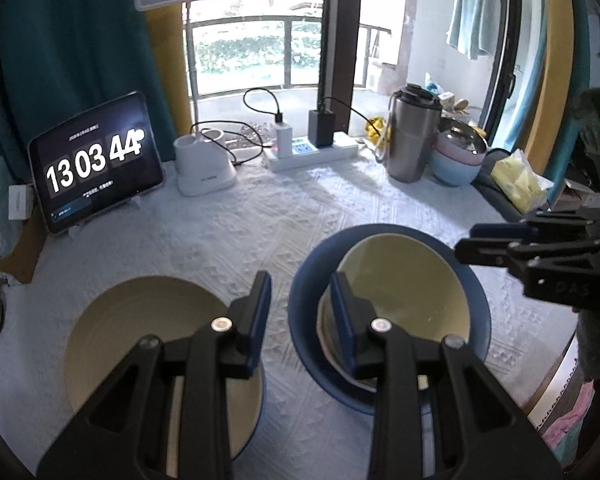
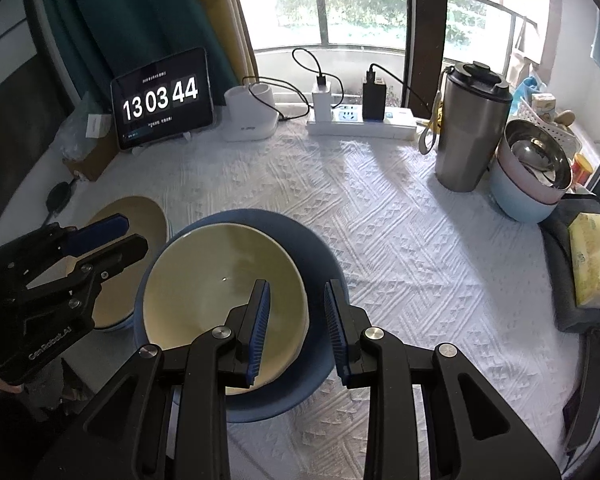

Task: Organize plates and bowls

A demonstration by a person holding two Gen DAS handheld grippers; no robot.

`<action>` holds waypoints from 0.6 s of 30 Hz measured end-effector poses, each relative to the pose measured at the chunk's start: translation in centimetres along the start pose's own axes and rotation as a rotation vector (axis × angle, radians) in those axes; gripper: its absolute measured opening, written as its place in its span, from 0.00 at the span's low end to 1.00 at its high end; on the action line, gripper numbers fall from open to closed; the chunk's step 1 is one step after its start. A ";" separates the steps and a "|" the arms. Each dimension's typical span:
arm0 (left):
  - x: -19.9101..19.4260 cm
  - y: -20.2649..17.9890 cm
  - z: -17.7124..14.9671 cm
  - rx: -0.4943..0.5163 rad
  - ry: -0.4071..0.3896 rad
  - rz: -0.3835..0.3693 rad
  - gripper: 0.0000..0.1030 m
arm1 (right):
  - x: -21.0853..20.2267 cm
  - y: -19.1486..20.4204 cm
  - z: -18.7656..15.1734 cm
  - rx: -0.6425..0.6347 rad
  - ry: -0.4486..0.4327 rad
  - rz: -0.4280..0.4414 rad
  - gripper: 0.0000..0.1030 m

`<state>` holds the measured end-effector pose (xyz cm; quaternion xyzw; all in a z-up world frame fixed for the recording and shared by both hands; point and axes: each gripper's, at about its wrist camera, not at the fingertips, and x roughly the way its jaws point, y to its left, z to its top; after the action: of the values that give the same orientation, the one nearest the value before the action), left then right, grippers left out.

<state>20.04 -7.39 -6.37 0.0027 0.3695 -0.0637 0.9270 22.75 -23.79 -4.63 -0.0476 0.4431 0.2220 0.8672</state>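
Right gripper (image 2: 296, 328) straddles the near-right rim of the cream bowl (image 2: 220, 276) nested in the blue bowl (image 2: 320, 256); jaws partly spread, pads not pinching anything. Left gripper (image 1: 300, 320) hangs just left of the blue bowl, also partly spread, holding nothing. Cream plate (image 1: 140, 320) lies just left of the blue bowl, nearer the left gripper; tablet clock (image 2: 162, 98) far behind

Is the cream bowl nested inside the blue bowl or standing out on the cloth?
Nested inside: the cream bowl sits within the blue bowl, whose rim rings it in both views.
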 end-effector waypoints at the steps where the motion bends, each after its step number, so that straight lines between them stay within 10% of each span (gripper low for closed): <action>1: 0.1 0.2 0.0 -0.006 0.002 0.004 0.32 | -0.1 -0.2 0.0 0.002 -0.005 0.001 0.29; 18: 2.2 1.9 -1.7 -0.066 0.060 0.027 0.44 | -1.5 -5.1 -1.4 0.103 -0.168 0.005 0.54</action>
<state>20.68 -5.65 -9.16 -0.0208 0.3990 -0.0390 0.9159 23.15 -29.29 -4.91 0.0168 0.3797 0.2044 0.9021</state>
